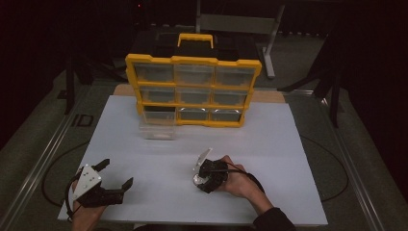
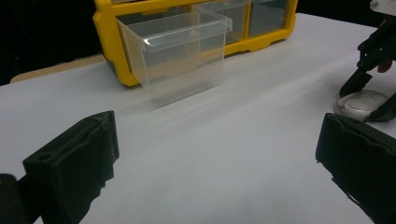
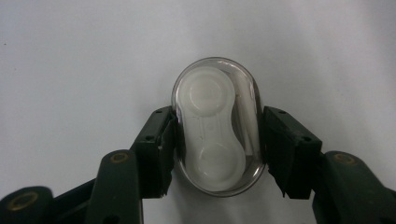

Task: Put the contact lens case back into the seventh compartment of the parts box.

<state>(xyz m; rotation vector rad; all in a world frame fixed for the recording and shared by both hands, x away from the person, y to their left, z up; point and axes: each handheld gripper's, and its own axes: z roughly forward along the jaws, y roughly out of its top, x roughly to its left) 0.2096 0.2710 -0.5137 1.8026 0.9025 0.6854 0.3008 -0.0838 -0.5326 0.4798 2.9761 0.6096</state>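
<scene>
A clear oval case [image 3: 215,93] with a white two-cup insert lies on the white mat [image 1: 269,139]. My right gripper [image 3: 217,147] is shut on it, one black pad pressed against each long side. From above, the right gripper [image 1: 204,180] points down at the case [image 1: 197,179] near the middle front of the mat, with a hand behind it. At the front left my left gripper [image 1: 116,173] rests open, its jaws wide apart with nothing between them. The left gripper [image 2: 217,163] looks across the mat at the case [image 2: 362,101].
A yellow organizer [image 1: 192,89] with clear drawers and a yellow handle stands at the back of the mat. One clear drawer [image 1: 157,130] [image 2: 180,51] is pulled out in front of its lower-left slot [image 1: 159,113]. Metal rails edge the table on both sides.
</scene>
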